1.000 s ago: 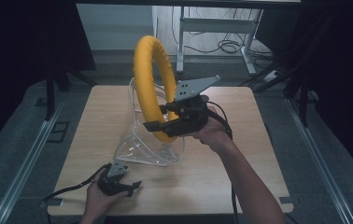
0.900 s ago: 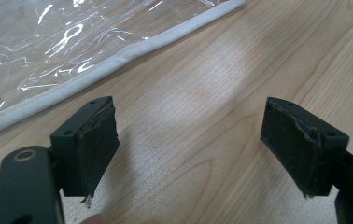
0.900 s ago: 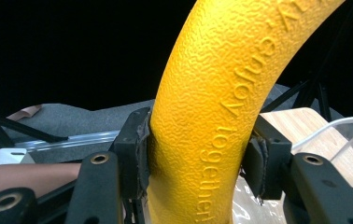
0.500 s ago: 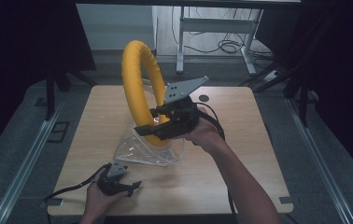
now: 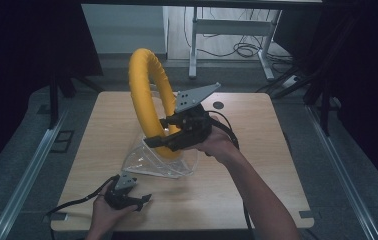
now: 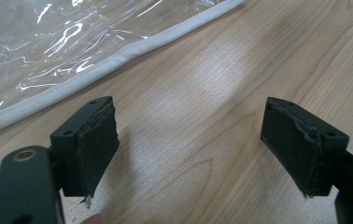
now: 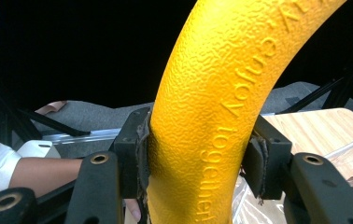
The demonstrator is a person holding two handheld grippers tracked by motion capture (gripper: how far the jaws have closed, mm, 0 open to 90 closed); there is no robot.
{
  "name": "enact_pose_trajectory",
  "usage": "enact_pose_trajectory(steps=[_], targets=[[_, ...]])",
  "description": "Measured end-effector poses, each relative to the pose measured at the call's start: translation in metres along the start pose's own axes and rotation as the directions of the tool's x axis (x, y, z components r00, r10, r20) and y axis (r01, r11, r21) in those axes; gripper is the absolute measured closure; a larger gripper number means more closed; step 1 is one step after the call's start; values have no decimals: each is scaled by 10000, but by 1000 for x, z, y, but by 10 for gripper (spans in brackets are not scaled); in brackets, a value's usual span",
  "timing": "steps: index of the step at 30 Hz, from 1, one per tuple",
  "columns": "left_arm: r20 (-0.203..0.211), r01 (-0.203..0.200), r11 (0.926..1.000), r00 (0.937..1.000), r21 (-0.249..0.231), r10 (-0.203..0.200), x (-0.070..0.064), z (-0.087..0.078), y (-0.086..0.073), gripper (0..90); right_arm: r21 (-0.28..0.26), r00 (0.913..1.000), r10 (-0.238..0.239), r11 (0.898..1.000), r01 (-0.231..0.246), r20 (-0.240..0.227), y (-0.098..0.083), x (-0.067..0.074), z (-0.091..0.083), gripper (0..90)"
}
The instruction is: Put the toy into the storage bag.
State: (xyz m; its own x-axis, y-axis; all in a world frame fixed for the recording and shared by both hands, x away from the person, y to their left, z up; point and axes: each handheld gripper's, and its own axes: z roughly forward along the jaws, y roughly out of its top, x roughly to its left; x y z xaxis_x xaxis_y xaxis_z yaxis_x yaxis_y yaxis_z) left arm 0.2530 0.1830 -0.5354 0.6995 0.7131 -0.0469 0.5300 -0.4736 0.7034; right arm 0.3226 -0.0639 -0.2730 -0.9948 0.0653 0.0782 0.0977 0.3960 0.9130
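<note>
Your right gripper (image 5: 163,142) pinches the yellow textured foam ring (image 5: 147,95) near its bottom; ring stands upright on edge over the clear plastic bag (image 5: 152,162) (mid-table). Left gripper (image 5: 138,200) rests spread, empty, on the wooden table (image 5: 257,165).

The room is dim, and black at both sides and in the far corners. Light falls from above onto the table (image 5: 257,165), which is the brightest patch, with a pale floor strip lit beyond it. The high view is soft and a little grainy, its edges lost in dark. Close up by the left gripper (image 6: 188,144), the wood is sharp, with a pale sheen in the middle and white glints on the clear plastic bag (image 6: 48,42). Near the right gripper (image 7: 195,163), the yellow ring (image 7: 221,93) is crisp and evenly lit against blackness; the near jaw parts blur.
</note>
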Motion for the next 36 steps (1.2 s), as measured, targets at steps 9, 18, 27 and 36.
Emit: enact_pose_trajectory(steps=[9, 18, 27, 36], targets=[[7, 2, 10000, 10000, 50, -2, 0, 1, 0, 188, 43, 9996, 144, 9999, -143, -260, -8, -6, 4, 489], [-7, -12, 10000, 10000, 85, 12, 0, 1, 0, 188, 388, 9987, 269, 9989, -253, -426, -16, -9, 11, 488], [-26, 16, 10000, 10000, 51, -16, 0, 2, 0, 187, 575, 9974, 407, 9976, -373, -597, -24, -15, 16, 488], [-22, -8, 10000, 10000, 70, 8, 0, 1, 0, 187, 870, 9938, 815, 9934, -749, -751, -36, -26, 24, 488]])
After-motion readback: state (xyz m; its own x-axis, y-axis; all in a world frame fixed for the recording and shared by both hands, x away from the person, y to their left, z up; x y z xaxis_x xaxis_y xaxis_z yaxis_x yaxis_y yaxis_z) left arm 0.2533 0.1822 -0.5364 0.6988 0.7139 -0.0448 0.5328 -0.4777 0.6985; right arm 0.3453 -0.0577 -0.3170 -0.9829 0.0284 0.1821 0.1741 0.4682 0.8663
